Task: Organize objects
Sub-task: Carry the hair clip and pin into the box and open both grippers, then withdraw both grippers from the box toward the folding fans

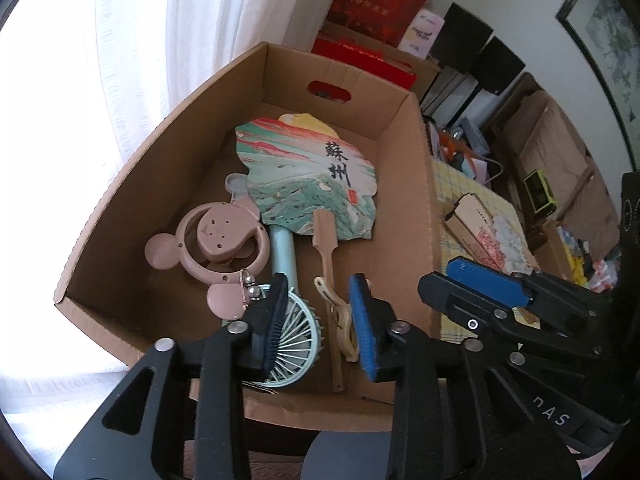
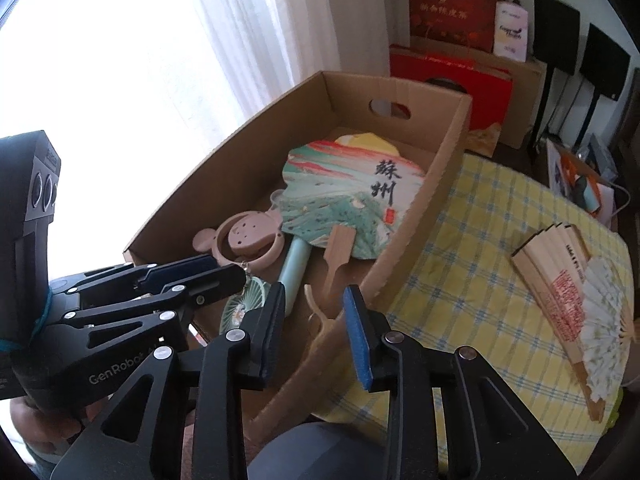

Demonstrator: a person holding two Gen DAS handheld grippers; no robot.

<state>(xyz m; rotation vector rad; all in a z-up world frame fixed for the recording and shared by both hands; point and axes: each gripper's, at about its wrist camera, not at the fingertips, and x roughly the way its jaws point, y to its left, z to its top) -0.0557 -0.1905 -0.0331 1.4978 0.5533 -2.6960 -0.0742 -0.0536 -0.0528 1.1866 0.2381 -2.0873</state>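
An open cardboard box holds a painted paddle fan with a wooden handle, a pink mouse-eared handheld fan, a mint handheld fan and a cream clip. A folding paper fan lies half open on the yellow checked cloth, right of the box. My left gripper is open and empty above the box's near end. My right gripper is open and empty over the box's near right corner, and shows in the left wrist view.
White curtains hang behind the box. Red gift boxes, black speakers and cluttered bags stand at the back and right. The cloth-covered table ends near the folding fan.
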